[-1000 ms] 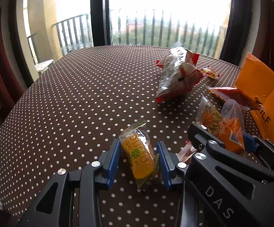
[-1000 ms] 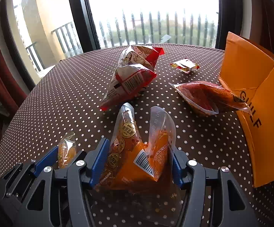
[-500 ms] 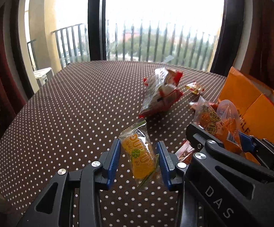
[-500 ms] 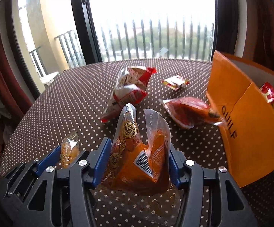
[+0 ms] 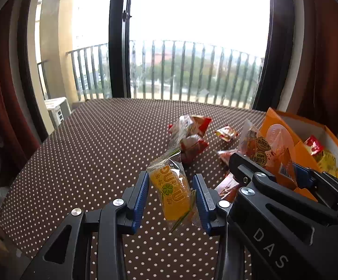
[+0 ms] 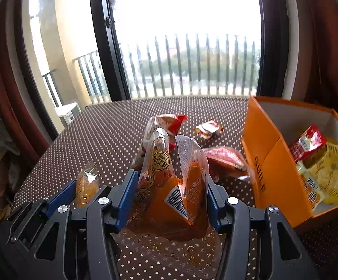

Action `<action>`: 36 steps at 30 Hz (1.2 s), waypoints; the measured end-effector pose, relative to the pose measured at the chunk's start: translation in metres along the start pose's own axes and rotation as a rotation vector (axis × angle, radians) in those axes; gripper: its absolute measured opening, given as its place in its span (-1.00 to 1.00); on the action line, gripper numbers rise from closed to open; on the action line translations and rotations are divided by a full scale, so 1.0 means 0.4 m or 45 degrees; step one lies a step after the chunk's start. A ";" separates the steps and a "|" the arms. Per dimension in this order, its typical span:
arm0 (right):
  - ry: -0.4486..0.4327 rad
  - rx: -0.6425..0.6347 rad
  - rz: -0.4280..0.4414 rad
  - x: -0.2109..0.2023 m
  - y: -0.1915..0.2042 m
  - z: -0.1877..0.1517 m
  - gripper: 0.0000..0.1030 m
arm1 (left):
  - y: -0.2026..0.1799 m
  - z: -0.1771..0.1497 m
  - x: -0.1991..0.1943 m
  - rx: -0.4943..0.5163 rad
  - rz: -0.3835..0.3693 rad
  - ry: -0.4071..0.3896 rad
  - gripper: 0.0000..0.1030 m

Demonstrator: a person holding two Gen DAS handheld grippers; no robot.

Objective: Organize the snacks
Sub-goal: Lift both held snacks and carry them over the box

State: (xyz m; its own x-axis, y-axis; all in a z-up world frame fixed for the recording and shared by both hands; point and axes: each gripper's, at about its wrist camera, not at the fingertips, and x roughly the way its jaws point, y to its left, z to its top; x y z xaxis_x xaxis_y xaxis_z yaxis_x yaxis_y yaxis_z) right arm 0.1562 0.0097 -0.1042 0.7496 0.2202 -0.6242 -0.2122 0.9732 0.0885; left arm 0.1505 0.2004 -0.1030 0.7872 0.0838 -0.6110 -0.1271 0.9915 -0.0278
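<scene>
Blue-padded jaws of the left gripper [image 5: 171, 200] are clamped on a small orange packet [image 5: 174, 193], held clear above the table. The packet is a translucent sachet with yellow-orange contents, a green clover mark and pale lettering; its crimped clear top edge leans toward 11 o'clock. In the right wrist view the same packet [image 6: 87, 184] appears at 9 o'clock of the right tool, pinched between blue pads.

The right gripper [image 6: 170, 193] is clenched on a large orange pouch [image 6: 169, 186], also lifted off the surface. This pouch is clear film over orange-red contents, folded into two upright lobes, with round gold seals on the left lobe and a white barcode label on the right one. A clear, speckled lower flap hangs below the jaws. In the left wrist view the pouch [image 5: 269, 154] sits at 2 o'clock, just beside the box.

Beyond the grippers, a brown dotted tablecloth [image 6: 113, 135] covers the table. At 12 o'clock lies a red-and-white bag [image 6: 169, 122], with a small red sachet [image 6: 208, 128] near it at 1 o'clock. A red flat pack [image 6: 225, 158] rests touching the box wall. The orange box [image 6: 274, 161], at 3 o'clock, stands open and contains a red packet [image 6: 308, 142] on yellow packets [image 6: 329, 170].
</scene>
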 end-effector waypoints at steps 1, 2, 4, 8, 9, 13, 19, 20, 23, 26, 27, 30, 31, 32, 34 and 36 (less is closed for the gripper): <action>-0.007 0.000 0.001 -0.008 -0.002 0.001 0.10 | -0.003 0.004 -0.006 -0.001 -0.001 -0.008 -0.24; -0.019 -0.003 0.003 -0.017 -0.006 0.007 0.10 | -0.007 0.009 -0.014 -0.001 0.000 -0.018 -0.24; -0.036 -0.006 0.006 -0.029 -0.013 0.014 0.10 | -0.016 0.019 -0.029 -0.002 -0.001 -0.039 -0.24; -0.067 -0.022 -0.001 -0.052 -0.028 0.032 0.10 | -0.034 0.036 -0.046 -0.013 -0.011 -0.069 -0.25; -0.075 -0.024 -0.002 -0.056 -0.032 0.036 0.10 | -0.039 0.042 -0.050 -0.015 -0.012 -0.077 -0.24; -0.106 -0.023 -0.004 -0.070 -0.048 0.054 0.10 | -0.064 0.053 -0.063 -0.017 -0.021 -0.107 -0.25; -0.159 -0.007 -0.020 -0.092 -0.088 0.086 0.10 | -0.114 0.083 -0.076 0.003 -0.054 -0.158 -0.25; -0.172 -0.004 -0.026 -0.098 -0.097 0.093 0.10 | -0.118 0.088 -0.076 0.005 -0.060 -0.162 -0.25; -0.195 0.014 -0.032 -0.108 -0.126 0.108 0.10 | -0.145 0.103 -0.079 0.019 -0.077 -0.181 -0.25; -0.221 0.033 -0.044 -0.114 -0.155 0.121 0.10 | -0.171 0.116 -0.072 0.036 -0.092 -0.195 -0.24; -0.225 0.037 -0.047 -0.114 -0.164 0.125 0.10 | -0.178 0.120 -0.069 0.039 -0.098 -0.198 -0.25; -0.242 0.056 -0.060 -0.118 -0.193 0.138 0.10 | -0.195 0.128 -0.064 0.053 -0.118 -0.208 -0.25; -0.246 0.061 -0.062 -0.118 -0.201 0.141 0.10 | -0.199 0.130 -0.062 0.056 -0.123 -0.210 -0.24; -0.252 0.067 -0.067 -0.120 -0.212 0.146 0.10 | -0.206 0.135 -0.060 0.062 -0.129 -0.214 -0.24; -0.264 0.076 -0.076 -0.124 -0.226 0.151 0.10 | -0.206 0.143 -0.049 0.071 -0.140 -0.219 -0.25; -0.280 0.086 -0.086 -0.130 -0.244 0.159 0.10 | -0.221 0.150 -0.046 0.085 -0.151 -0.227 -0.25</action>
State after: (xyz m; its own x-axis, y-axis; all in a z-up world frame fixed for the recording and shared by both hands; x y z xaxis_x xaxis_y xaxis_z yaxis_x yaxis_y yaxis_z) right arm 0.1778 -0.0925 -0.0310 0.8809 0.1566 -0.4467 -0.1202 0.9868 0.1089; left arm 0.1835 0.1170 -0.0418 0.8893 -0.0233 -0.4567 0.0081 0.9993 -0.0353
